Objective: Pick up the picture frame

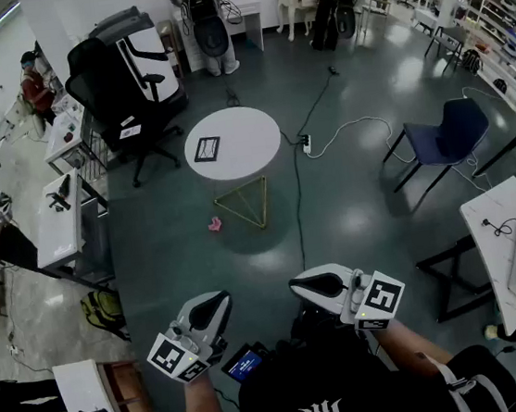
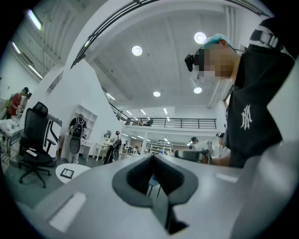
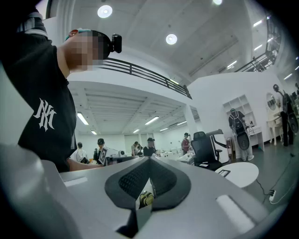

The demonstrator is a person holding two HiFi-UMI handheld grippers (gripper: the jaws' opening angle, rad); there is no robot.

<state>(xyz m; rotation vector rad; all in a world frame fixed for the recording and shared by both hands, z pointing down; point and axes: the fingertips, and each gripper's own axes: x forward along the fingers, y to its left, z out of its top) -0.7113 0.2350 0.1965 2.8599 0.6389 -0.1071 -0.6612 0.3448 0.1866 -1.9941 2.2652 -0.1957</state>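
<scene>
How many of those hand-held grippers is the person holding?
2. The left hand-held gripper is at the lower left of the head view. The right hand-held gripper is just right of it. Both are shut. None seems hidden.

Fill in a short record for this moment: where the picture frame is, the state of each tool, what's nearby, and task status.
target: picture frame, lying flat on the round white table, left of its middle
left tool: left tool shut, nothing between its jaws, held close to the person's body, far from the table
right tool: right tool shut, nothing held, level beside the left one
nearby: black office chair beyond the table, blue chair to the right, small pink object on the floor by the table base
status: frame not yet picked up
</scene>
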